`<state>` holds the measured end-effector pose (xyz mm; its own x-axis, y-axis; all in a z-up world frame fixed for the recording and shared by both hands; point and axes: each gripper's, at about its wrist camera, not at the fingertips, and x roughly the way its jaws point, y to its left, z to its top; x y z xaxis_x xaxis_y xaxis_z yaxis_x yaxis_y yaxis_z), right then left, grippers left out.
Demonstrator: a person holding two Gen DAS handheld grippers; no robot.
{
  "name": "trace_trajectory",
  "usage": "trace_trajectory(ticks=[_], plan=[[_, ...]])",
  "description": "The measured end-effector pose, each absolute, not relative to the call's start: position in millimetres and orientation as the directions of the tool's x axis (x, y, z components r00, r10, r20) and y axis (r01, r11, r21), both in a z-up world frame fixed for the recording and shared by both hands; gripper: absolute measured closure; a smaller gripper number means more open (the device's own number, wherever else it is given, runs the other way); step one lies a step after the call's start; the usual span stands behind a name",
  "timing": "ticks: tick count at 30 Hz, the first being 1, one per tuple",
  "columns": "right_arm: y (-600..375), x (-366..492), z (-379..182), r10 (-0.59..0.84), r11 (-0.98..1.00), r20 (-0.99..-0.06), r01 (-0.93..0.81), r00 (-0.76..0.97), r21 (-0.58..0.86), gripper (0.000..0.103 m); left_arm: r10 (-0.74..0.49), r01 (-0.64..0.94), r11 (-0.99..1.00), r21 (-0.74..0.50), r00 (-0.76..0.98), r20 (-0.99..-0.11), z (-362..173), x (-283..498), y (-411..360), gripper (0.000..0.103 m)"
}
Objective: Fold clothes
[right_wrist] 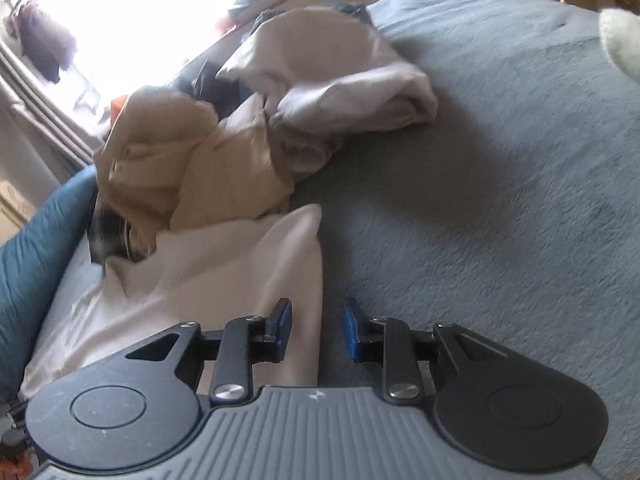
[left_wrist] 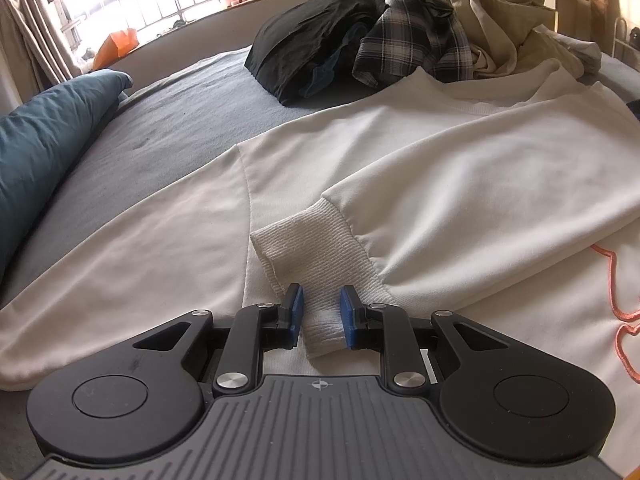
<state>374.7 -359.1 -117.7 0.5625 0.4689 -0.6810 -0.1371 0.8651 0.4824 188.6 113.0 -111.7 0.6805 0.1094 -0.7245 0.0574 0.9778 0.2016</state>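
- White sweatshirt [left_wrist: 400, 160]: spread flat on grey bed [left_wrist: 168, 120], sleeve folded across body.
- Left claw [left_wrist: 320, 314]: clenched on ribbed cuff [left_wrist: 316, 248].
- Right claw [right_wrist: 316, 328]: released, fabric edge between its jaws, ungripped.
- Advice: keep cuff taut; lay sleeve straight before letting go.

Ahead-left of the left fingers [left_wrist: 297, 312], bare blanket [left_wrist: 160, 128] lies open; the clothes pile [left_wrist: 400, 36] blocks farther ahead, pillow [left_wrist: 44, 136] crowds left.

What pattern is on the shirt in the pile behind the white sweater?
The shirt is plaid, dark grey with white lines. The left wrist view shows it best.
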Motion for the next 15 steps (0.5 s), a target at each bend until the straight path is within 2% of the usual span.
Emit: trace_trajectory(ticks=[4, 8, 11, 15], plan=[[-361.9, 372.3, -116.9, 0.476, 0.861, -0.685, -0.133, 0.552, 0.491, 0.074, 0.114, 0.05, 0.978, 0.203, 0.688, -0.716, -103.1, 186.1, 114.4, 0.082], [-373.4, 364.6, -118.8, 0.483, 0.851, -0.684, -0.11, 0.547, 0.513, 0.074, 0.109, 0.054, 0.973, 0.225, 0.752, -0.65, -72.9, 174.0, 112.4, 0.082], [-375.0, 359.7, -122.1, 0.495, 0.847, -0.677, -0.127, 0.544, 0.516, 0.074, 0.021, 0.129, 0.971, 0.203, 0.793, -0.608, -42.5, 181.2, 92.0, 0.082], [-377.4, 359.5, -127.2, 0.522, 0.826, -0.651, -0.139, 0.551, 0.546, 0.074, -0.13, 0.289, 0.942, 0.171, 0.782, -0.609, -23.4, 224.2, 29.7, 0.08]])
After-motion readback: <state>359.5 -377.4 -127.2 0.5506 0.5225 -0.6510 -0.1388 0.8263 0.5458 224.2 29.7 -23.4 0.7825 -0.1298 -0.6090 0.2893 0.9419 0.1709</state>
